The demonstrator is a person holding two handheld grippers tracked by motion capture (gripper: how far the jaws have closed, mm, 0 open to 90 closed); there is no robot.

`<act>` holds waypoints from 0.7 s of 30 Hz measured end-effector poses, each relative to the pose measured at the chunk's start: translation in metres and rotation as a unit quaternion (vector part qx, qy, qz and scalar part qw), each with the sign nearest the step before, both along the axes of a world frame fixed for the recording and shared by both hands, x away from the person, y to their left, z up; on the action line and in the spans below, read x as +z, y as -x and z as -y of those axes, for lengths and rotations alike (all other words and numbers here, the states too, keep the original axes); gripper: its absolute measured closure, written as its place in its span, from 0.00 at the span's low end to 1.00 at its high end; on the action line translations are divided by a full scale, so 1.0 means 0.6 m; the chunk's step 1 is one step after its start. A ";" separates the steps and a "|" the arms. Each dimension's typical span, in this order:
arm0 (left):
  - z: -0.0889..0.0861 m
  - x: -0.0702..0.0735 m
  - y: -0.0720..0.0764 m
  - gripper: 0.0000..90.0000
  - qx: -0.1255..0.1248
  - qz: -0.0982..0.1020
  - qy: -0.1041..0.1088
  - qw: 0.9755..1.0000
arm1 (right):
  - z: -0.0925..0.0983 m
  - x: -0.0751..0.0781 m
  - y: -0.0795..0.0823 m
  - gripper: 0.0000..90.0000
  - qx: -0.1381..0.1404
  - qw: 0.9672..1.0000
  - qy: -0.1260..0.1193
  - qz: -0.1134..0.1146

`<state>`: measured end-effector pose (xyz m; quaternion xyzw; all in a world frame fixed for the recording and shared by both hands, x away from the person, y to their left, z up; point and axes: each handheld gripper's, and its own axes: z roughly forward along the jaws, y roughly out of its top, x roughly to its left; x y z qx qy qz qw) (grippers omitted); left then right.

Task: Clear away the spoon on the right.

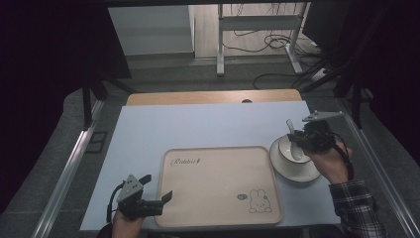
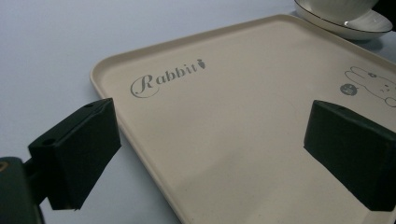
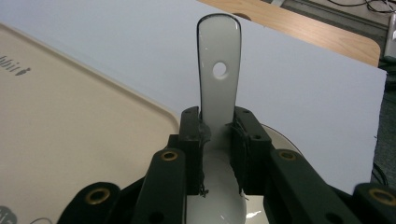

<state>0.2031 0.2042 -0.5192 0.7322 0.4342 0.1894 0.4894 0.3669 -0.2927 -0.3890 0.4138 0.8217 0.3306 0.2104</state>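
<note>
The fingers of the right gripper are clamping a white ceramic spoon by its handle, over the bowl. The left gripper is sitting with jaws spread wide, gripping nothing, at the near left corner of the tray. The table is carrying the beige tray, then the saucer just right of it, then the bowl on that saucer.

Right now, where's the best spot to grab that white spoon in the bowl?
By its flat handle, from above. The spoon rests scoop-down in the bowl, so the handle sticks up free, and its narrow flat sides fit between the jaws. The right gripper already pinches it there, below the hanging hole.
</note>
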 end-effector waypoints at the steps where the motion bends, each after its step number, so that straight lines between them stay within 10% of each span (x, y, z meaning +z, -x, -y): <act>1: 0.000 0.000 0.000 0.04 0.000 0.000 0.001 1.000 | -0.001 0.002 0.002 0.84 0.003 1.000 -0.001 0.000; 21: 0.001 0.000 0.000 0.04 -0.001 0.000 0.002 1.000 | -0.034 0.020 0.043 0.84 0.054 0.999 -0.002 -0.009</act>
